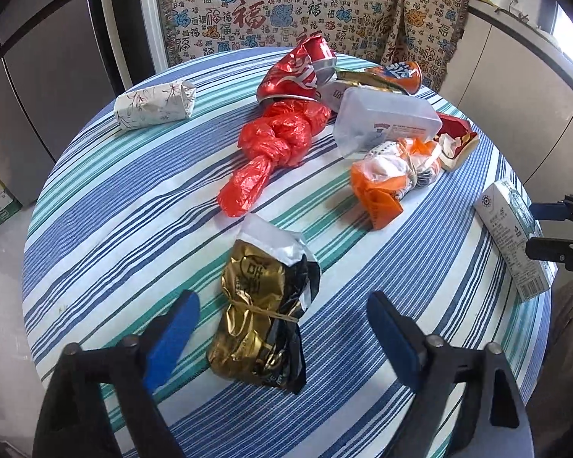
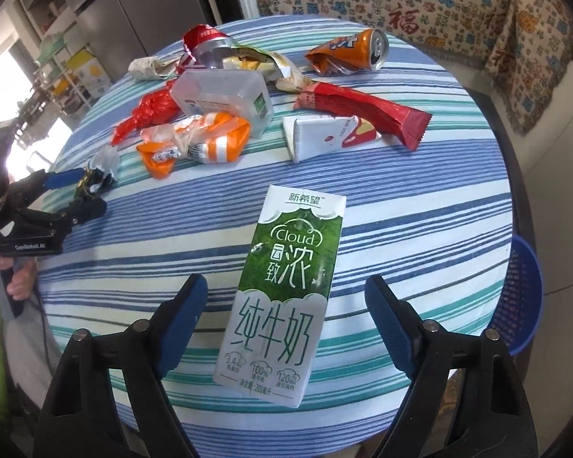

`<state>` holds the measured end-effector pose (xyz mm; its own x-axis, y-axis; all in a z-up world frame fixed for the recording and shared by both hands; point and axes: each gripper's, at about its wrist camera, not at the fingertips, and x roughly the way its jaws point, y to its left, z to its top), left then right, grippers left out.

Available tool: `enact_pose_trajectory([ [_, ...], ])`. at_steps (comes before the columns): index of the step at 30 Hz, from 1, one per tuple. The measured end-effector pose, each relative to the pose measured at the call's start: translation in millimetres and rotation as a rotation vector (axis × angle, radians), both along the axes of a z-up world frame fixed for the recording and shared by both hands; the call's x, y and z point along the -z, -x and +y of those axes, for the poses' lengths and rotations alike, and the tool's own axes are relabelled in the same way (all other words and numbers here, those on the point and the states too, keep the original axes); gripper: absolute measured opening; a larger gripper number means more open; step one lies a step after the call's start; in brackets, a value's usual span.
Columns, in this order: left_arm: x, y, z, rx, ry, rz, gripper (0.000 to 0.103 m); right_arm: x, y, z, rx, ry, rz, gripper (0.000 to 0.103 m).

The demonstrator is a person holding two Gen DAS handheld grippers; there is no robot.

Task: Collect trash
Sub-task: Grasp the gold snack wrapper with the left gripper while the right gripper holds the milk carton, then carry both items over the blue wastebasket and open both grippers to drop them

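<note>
Trash lies on a round table with a striped cloth [image 1: 107, 206]. My left gripper [image 1: 282, 324] is open around a crumpled gold and black wrapper [image 1: 259, 316] tied with a rubber band; it is apart from the fingers. My right gripper [image 2: 286, 305] is open around a green and white milk carton [image 2: 282, 290] lying flat near the table's edge. The carton also shows in the left wrist view [image 1: 512, 236]. Farther back lie a knotted red plastic bag [image 1: 275, 145], an orange and white bag [image 1: 393, 175], a clear plastic box [image 1: 386, 122] and crushed cans [image 1: 301, 72].
A blue mesh basket [image 2: 523, 297] stands beside the table at the right, below its edge. A rolled floral paper pack [image 1: 156, 105], a red wrapper [image 2: 363, 110] and a white folded carton [image 2: 324, 137] lie on the table. A patterned cloth [image 1: 286, 11] hangs behind.
</note>
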<state>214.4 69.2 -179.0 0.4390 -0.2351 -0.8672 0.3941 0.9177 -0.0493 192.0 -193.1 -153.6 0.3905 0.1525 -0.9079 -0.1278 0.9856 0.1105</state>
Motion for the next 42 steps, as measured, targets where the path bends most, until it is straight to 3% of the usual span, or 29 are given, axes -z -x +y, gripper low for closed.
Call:
enact_pose_trajectory([
  [2,-0.4,1.8,0.8,0.011,0.016,0.015,0.043,0.5,-1.1,0.3,-0.002,0.020,0.013,0.053],
  [8,-11.4,21.6,-5.7,0.019,0.043,-0.009,0.041,-15.7,9.2,-6.2,0.007,0.000,-0.017,0.052],
  [14,-47.5,45.7,-40.3,0.057,0.115,-0.061,0.041,-35.9,23.9,-27.4,0.029,-0.028,-0.063,0.052],
  [20,-86.4,48.1,-117.7,0.133,0.196,-0.096,0.041,-67.9,37.3,-93.7,0.140,-0.033,-0.144,0.052],
  [26,-101.1,31.2,-235.1,0.251,0.250,-0.069,0.041,-78.1,48.9,-195.2,0.300,0.032,-0.181,0.052],
  [30,-96.3,22.1,-320.5,0.326,0.263,-0.030,0.041,-68.2,47.7,-265.1,0.418,0.060,-0.181,0.052],
  [34,-72.9,10.1,-395.1,0.373,0.263,0.009,0.041,-49.9,43.6,-322.8,0.493,0.059,-0.179,0.052],
  [42,-12.3,-13.3,-484.3,0.394,0.242,0.043,0.041,-1.2,34.1,-397.9,0.545,0.019,-0.203,0.052],
])
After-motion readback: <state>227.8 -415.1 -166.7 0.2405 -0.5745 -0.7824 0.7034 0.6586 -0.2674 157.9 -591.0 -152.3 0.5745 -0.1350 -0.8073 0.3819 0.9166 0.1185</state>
